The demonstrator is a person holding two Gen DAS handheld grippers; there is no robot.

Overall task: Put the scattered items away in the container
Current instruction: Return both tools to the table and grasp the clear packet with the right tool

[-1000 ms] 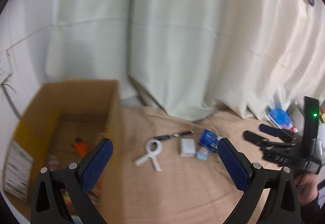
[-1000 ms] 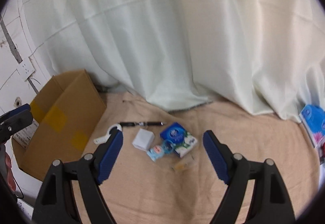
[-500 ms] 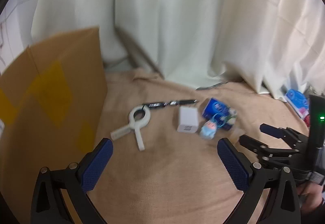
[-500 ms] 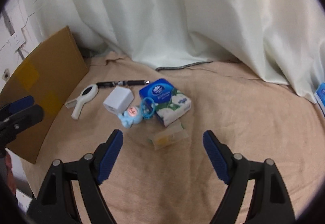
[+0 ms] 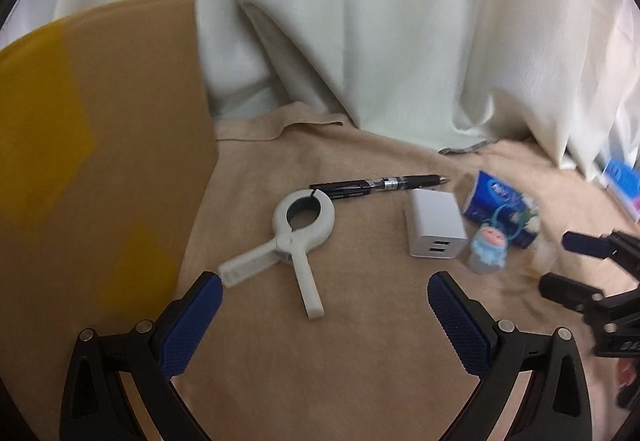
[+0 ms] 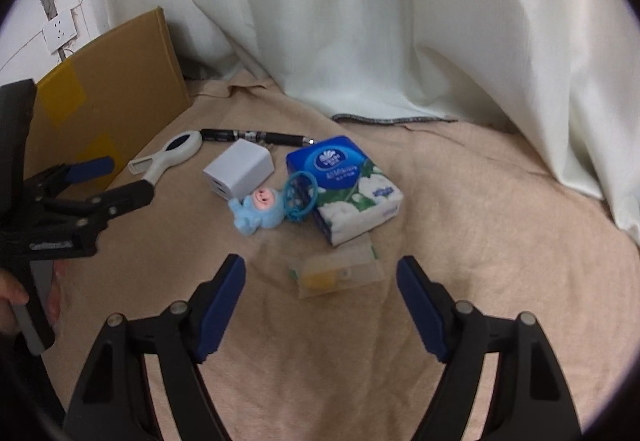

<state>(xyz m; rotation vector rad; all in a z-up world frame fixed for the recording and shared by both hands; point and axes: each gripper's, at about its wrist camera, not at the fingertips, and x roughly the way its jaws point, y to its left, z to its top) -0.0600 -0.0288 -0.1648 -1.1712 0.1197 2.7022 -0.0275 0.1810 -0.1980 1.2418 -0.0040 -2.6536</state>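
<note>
While both grippers hover over a tan cloth (image 6: 480,201), a cardboard box (image 5: 100,161) with yellow tape patches stands at its left edge, only its outer wall visible, its inside hidden. Beside the box lies a white clamp (image 5: 296,237), then a black pen (image 5: 376,185), a white charger (image 5: 434,223), a blue plush keychain (image 6: 256,215) and a blue tissue pack (image 6: 344,185) with unreadable lettering. Beyond the pack, away from the box, bare cloth lies open. A clear wrapped packet (image 6: 336,273) sits nearer. The left gripper (image 5: 324,301) is spread wide, empty, near the clamp; the right gripper (image 6: 320,289) is likewise spread, empty, around the packet.
</note>
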